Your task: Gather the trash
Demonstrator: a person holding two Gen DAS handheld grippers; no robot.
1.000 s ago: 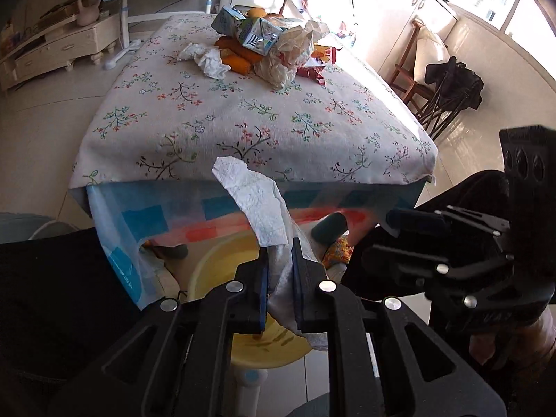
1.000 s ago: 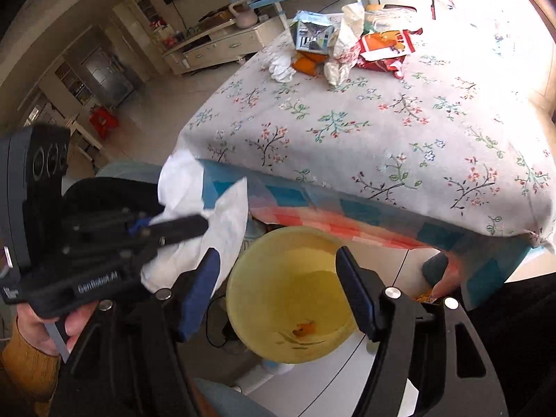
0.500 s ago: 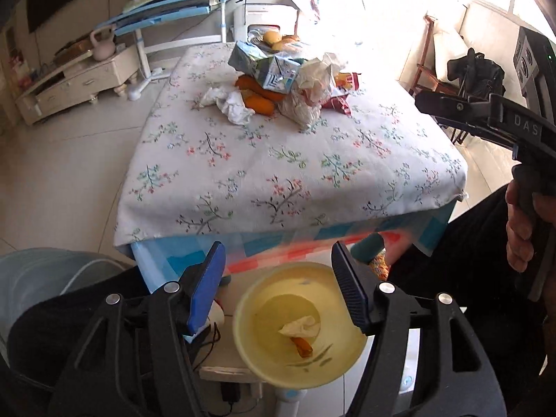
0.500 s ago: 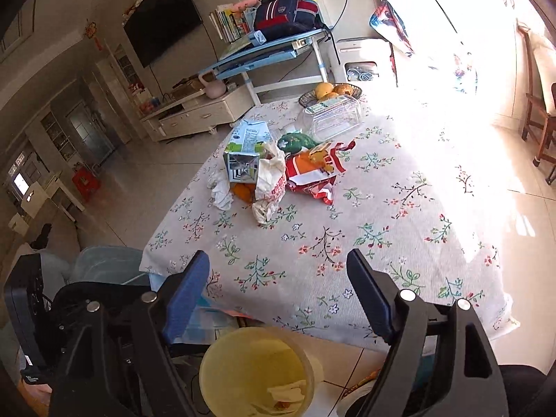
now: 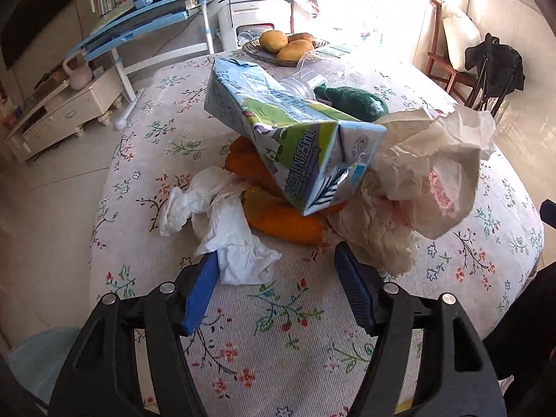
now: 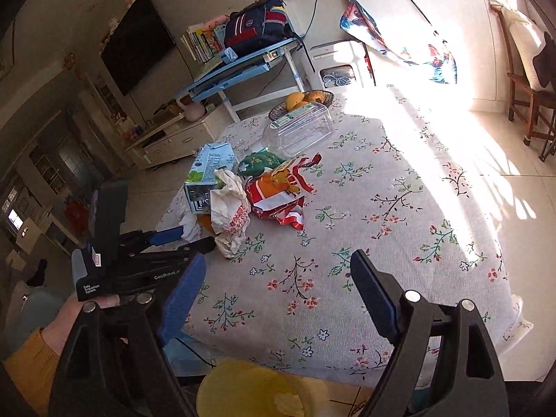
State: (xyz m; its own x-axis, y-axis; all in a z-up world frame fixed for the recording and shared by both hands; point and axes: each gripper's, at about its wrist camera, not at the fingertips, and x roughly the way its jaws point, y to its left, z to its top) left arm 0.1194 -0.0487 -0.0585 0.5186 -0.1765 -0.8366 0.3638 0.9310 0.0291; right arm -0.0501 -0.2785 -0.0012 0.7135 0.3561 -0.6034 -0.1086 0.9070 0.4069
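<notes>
Left tongs (image 5: 276, 286) just opened, empty, crumpled white tissue (image 5: 222, 222) at their left tip, right tongs (image 6: 278, 286) agape, only their view showing yellow plastic bin (image 6: 246, 391) below flowered bench (image 6: 382, 208)

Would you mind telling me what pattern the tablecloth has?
The tablecloth is off-white with small floral sprigs in red, green and blue, clearest in the right wrist view.

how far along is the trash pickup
Early. Done: one tissue lies in the yellow bin. In hand: nothing; the left gripper, its jaws just opened, is at the white tissue, and the right gripper is open and empty. Left: carton, peels, paper bag, red wrapper.
</notes>
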